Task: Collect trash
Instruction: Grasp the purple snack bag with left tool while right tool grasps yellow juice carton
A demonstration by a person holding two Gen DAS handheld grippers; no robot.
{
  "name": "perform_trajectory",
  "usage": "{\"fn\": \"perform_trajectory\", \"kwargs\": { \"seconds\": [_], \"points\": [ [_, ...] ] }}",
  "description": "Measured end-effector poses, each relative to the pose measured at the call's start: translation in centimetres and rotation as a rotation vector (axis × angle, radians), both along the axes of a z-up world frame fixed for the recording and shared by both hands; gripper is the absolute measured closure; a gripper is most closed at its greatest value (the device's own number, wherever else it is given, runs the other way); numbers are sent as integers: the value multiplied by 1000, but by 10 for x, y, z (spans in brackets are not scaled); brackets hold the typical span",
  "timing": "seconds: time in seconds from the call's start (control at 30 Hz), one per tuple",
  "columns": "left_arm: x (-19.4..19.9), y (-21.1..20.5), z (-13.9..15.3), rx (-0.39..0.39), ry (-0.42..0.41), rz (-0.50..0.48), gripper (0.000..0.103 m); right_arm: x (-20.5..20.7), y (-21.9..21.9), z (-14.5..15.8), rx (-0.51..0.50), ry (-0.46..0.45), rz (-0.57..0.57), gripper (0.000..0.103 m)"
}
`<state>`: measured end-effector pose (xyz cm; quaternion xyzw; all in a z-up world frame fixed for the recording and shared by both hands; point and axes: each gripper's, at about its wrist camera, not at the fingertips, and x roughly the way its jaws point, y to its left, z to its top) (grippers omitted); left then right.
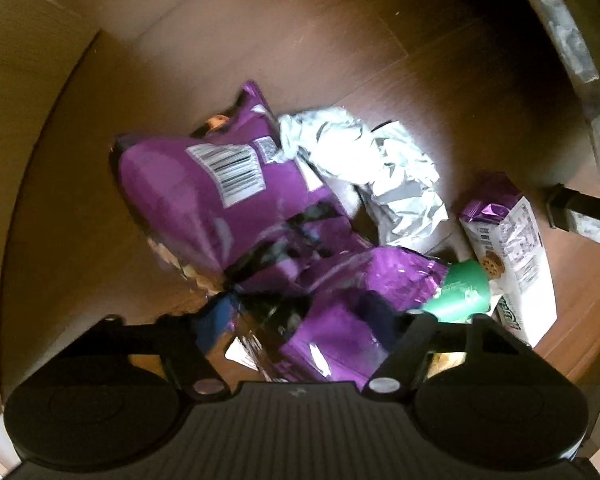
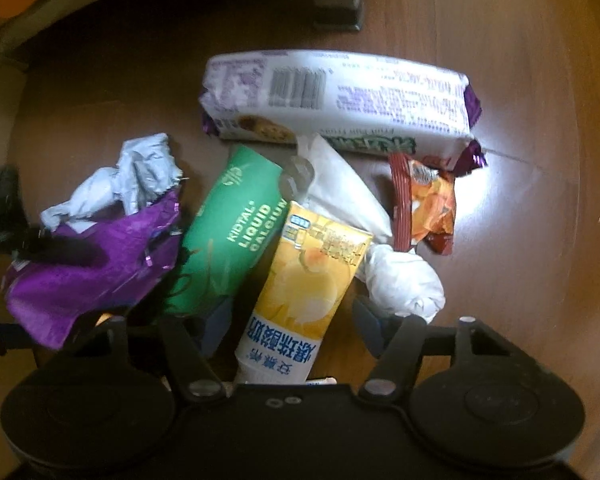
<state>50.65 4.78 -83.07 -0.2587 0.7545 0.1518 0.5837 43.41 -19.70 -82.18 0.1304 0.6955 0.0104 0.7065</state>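
On the right view only — yellow carton (image 2: 308,280) between parted right gripper (image 2: 296,328) fingers.

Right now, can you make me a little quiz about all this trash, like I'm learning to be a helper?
1. True or false: the yellow carton lies between the open jaws of the right gripper.
2. Pick one: what colour is the box marked LIQUID CALCIUM? A red, B green, C blue.
3. Fill the gap: in the left wrist view, the big barcode is on the ____ bag.

Key: 1 true; 2 B; 3 purple.
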Motion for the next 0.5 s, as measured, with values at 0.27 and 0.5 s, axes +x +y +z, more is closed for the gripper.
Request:
{"fn": "perform_trajectory", "kwargs": {
  "seconds": [0.27,0.5],
  "points": [
    [-8,6,11,-20,-39,18,67,1,3,-8,-20,26,-52,56],
    [-25,9,42,-32,-75,-16,85,-9,6,18,-49,-17,1,61]
  ]
}}
